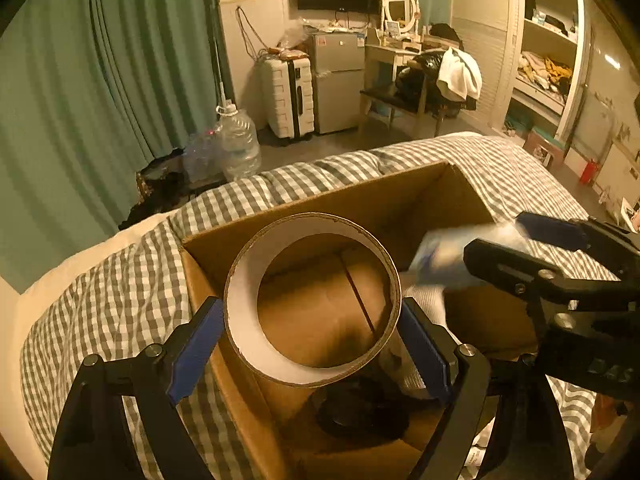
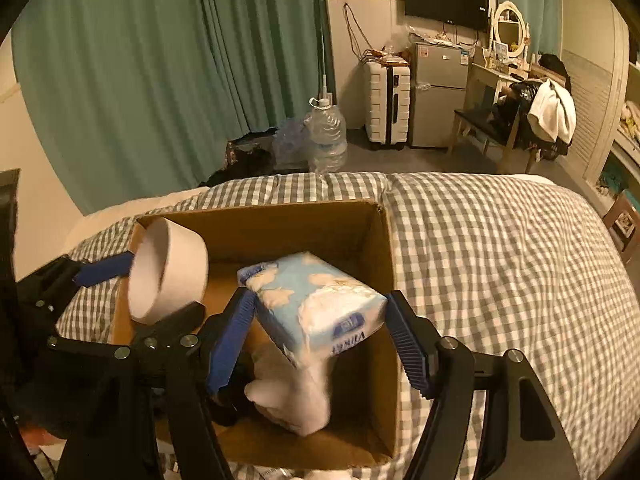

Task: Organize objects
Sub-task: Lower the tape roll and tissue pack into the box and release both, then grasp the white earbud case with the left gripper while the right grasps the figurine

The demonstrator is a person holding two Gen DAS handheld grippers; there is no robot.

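An open cardboard box [image 1: 340, 200] [image 2: 384, 256] sits on the checked bed. My left gripper [image 1: 312, 332] is shut on a wide tape roll [image 1: 248, 320], held over the box's left part; the roll also shows in the right wrist view [image 2: 180, 268]. My right gripper [image 2: 320, 320] is shut on a blue and white tissue pack [image 2: 316, 300], held over the box's middle; the pack shows blurred in the left wrist view [image 1: 444, 256]. Inside the box lie a white cloth [image 2: 296, 396] and a dark object [image 1: 360, 408].
The checked quilt [image 2: 500, 260] spreads to the right of the box. Beyond the bed stand water jugs [image 2: 328, 136], a white suitcase [image 2: 386, 104], a small fridge [image 2: 438, 92], a chair with clothes [image 2: 536, 116] and green curtains [image 2: 160, 60].
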